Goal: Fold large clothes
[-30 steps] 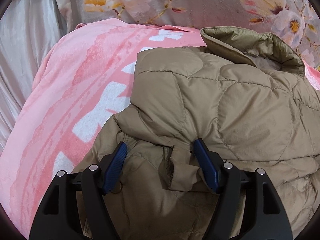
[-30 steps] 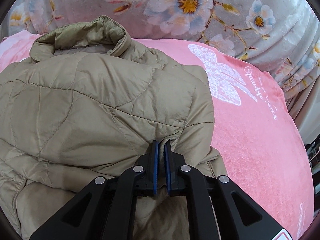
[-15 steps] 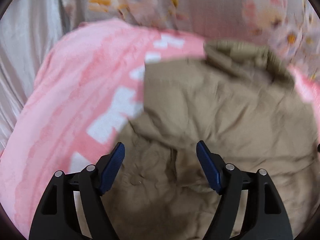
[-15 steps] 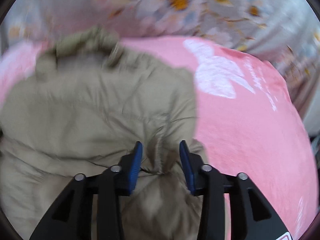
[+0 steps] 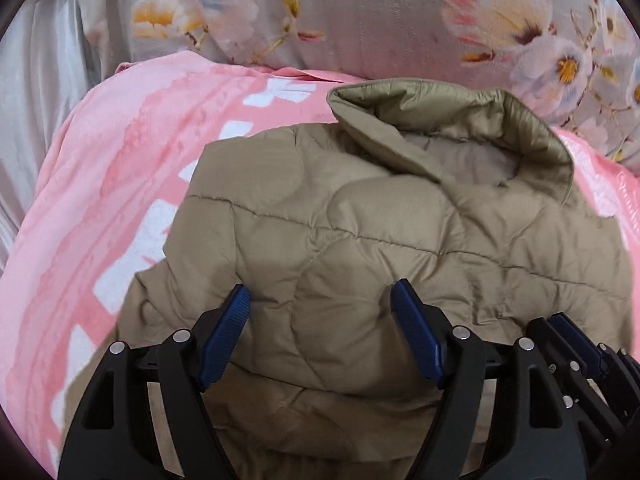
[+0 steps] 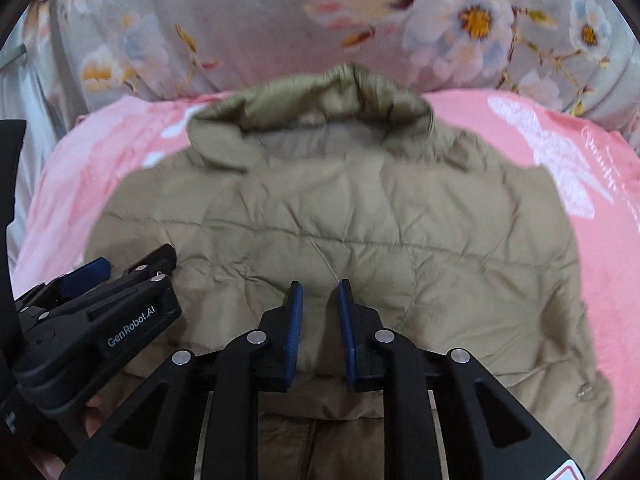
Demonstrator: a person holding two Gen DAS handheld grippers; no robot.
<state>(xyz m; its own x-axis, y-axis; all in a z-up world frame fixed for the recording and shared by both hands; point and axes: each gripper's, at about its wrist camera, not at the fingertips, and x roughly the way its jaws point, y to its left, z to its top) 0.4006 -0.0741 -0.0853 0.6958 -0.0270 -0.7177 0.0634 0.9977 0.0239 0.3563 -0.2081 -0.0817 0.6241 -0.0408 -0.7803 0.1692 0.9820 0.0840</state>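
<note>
A tan quilted jacket [image 5: 380, 220] [image 6: 360, 208] lies folded on a pink blanket [image 5: 120, 160] [image 6: 600, 280], its stand-up collar [image 5: 460, 108] [image 6: 320, 96] at the far end. My left gripper [image 5: 320, 320] hovers over the jacket's near left part, open wide, with nothing pressed between its blue pads. My right gripper [image 6: 319, 312] is over the jacket's near middle. Its jaws are closing to a narrow gap, and no fabric is between them. The two grippers sit side by side: the right gripper [image 5: 568, 328] shows at the lower right and the left gripper [image 6: 128, 264] at the left.
Grey floral bedding [image 5: 360, 12] [image 6: 260, 20] rises behind the blanket. Pale silky cloth [image 5: 32, 80] hangs at the far left. A person's hand [image 6: 96, 420] holds the left gripper. Bare pink blanket lies to the jacket's left and right.
The right gripper let go of the jacket fold, opened, then narrowed again. Both grippers drew together toward the jacket's near middle. The jacket now lies smoother, with the loose folds tucked under.
</note>
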